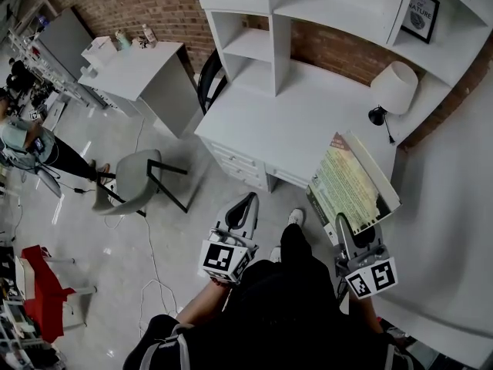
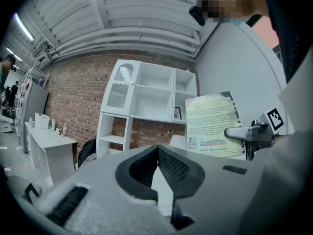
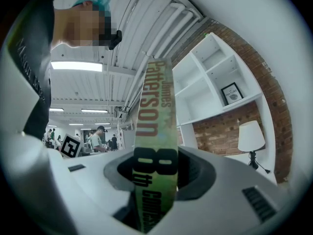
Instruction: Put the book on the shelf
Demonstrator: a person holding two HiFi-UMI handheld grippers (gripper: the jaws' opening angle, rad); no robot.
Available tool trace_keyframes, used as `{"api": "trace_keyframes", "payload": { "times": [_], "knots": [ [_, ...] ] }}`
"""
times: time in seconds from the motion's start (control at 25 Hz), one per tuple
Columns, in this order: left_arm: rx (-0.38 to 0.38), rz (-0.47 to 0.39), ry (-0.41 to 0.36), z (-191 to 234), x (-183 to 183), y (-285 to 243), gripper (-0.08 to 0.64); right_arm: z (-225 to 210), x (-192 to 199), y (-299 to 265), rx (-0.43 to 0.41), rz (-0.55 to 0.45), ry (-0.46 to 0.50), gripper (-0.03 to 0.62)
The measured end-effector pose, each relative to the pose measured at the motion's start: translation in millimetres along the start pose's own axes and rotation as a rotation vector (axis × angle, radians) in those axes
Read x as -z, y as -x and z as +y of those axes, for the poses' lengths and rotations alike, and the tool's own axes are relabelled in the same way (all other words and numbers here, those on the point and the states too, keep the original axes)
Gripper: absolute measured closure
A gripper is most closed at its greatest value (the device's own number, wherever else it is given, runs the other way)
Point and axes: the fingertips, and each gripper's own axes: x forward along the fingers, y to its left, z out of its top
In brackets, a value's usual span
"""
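My right gripper (image 1: 344, 228) is shut on the lower edge of a green-covered book (image 1: 353, 182), holding it tilted in the air in front of the white desk (image 1: 308, 122). In the right gripper view the book's green spine (image 3: 156, 126) rises straight up between the pads of the right gripper (image 3: 156, 180). The white shelf unit (image 1: 254, 45) stands on the desk against the brick wall, its compartments mostly bare. My left gripper (image 1: 245, 205) hangs shut and holds nothing, left of the book. The left gripper view shows the book's back cover (image 2: 211, 126) beside the shelf unit (image 2: 146, 94).
A white lamp (image 1: 393, 87) stands on the desk's right side and a framed picture (image 1: 421, 14) sits on an upper shelf. A grey chair (image 1: 135, 177) and a black chair (image 1: 209, 79) stand left of the desk. A white side table (image 1: 139, 68) and a person (image 1: 23, 141) are farther left.
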Motion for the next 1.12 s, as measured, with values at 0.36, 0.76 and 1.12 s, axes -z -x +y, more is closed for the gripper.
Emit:
{"api": "trace_keyframes", "payload": {
  "times": [0.36,0.76,1.12],
  "knots": [
    [0.008,0.0,-0.033,14,-7,-28,0.541,-17,-3,-24,0.007,-0.009,-0.003,0.428],
    [0.0,0.028,-0.013,47,-5,-99,0.541,-67,-1,-91,0.002,0.012,-0.024,0.428],
    [-0.011,0.042,-0.024,79,-27,-171,0.541,-112,-15,-160,-0.016,0.002,-0.029,0.428]
  ]
}}
